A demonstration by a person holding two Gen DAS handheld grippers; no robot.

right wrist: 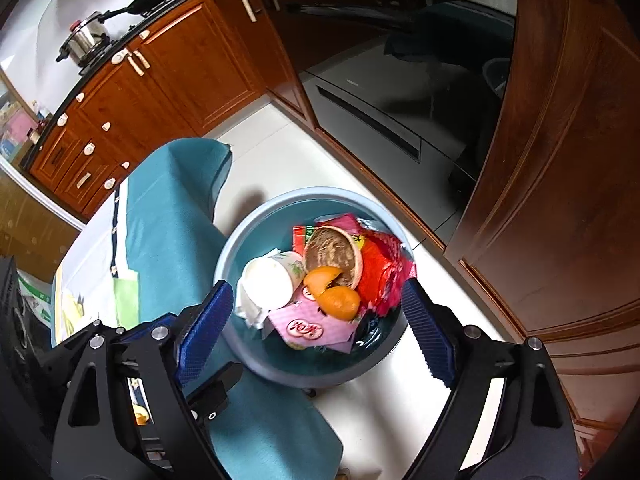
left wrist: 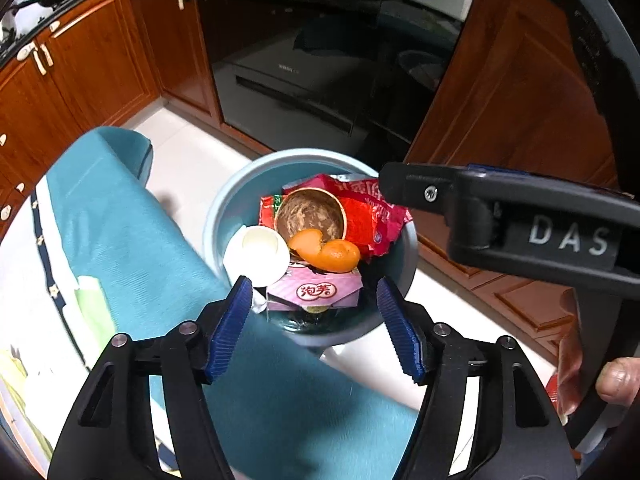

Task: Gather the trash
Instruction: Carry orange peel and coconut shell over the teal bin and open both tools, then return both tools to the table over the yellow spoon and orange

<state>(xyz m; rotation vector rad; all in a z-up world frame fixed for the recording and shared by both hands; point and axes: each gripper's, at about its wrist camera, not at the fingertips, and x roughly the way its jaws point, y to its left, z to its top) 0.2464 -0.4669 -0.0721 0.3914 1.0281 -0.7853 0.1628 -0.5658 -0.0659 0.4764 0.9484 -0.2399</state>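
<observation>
Our left tool point(left wrist: 314, 312) and right tool point(right wrist: 318, 322), both spread wide and empty, above the round pale-blue plastic trash bin point(right wrist: 256, 220) holding orange peel point(right wrist: 334, 294), white paper cup point(right wrist: 270, 282), red wrappers point(right wrist: 380, 276).

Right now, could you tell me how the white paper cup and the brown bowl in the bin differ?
The white paper cup is white inside with a printed outer wall; the brown bowl is tan with streaky brown residue inside. The cup looks clean, the bowl soiled. The cup sits toward the teal cloth, the bowl against the red wrapper. Both lie tipped on the pile in the blue bin, beside the orange peel.
</observation>
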